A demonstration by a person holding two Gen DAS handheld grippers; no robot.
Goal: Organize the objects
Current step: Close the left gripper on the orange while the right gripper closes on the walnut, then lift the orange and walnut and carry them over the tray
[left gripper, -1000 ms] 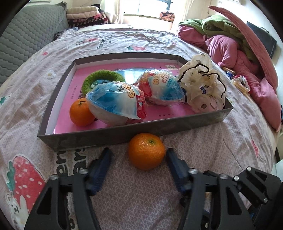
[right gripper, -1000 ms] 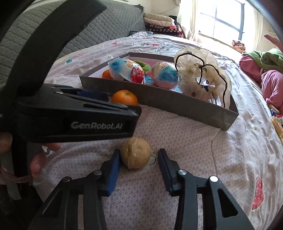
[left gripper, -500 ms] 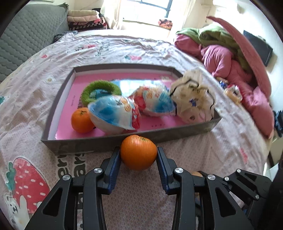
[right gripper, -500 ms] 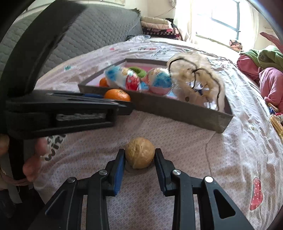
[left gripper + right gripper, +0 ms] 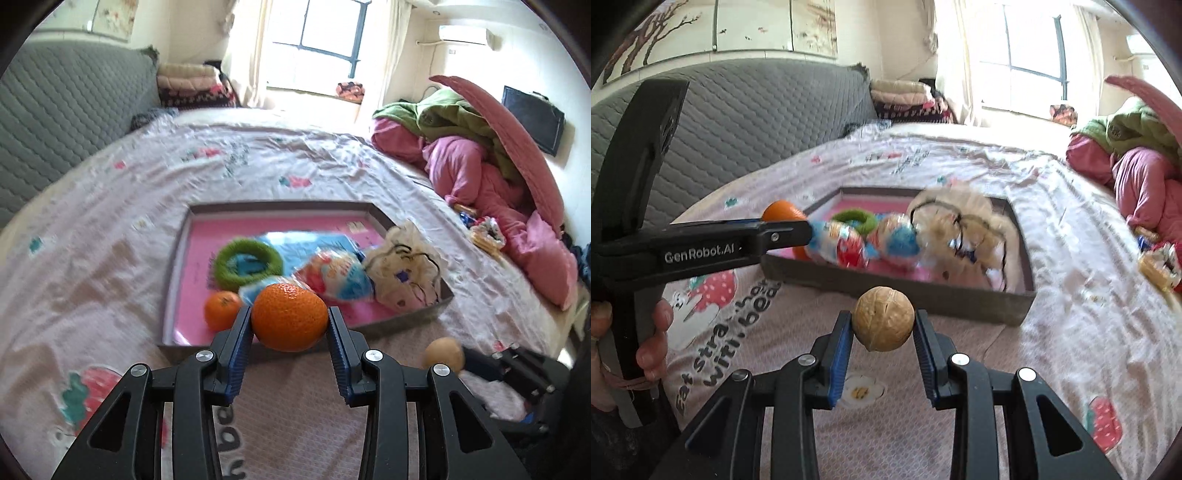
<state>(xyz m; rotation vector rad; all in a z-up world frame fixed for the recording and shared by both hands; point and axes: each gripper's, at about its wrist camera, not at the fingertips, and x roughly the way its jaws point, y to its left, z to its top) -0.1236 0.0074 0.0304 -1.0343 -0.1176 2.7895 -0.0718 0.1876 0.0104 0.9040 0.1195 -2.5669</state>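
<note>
Two black grippers have just squeezed shut and lifted: the left gripper [image 5: 290,325] hugs a round orange tangerine [image 5: 290,317], the right gripper [image 5: 882,326] a bumpy tan walnut [image 5: 883,319]. Both things now hang low in the middle of each frame, off the bedsheet [image 5: 1052,206], ready for the grey tray with the pink floor [image 5: 258,227] behind them.

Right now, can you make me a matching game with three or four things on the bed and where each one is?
Things:
1. big round orange tangerine
2. round tan walnut
3. fuzzy green ring
4. small orange tangerine

Places:
A. lying flat on the pink floor of the grey tray
B. clamped in the right hand-held gripper
C. near the tray's front left corner
D. clamped in the left hand-held gripper

Pairs: 1-D, 2-B, 3-A, 4-C
</note>
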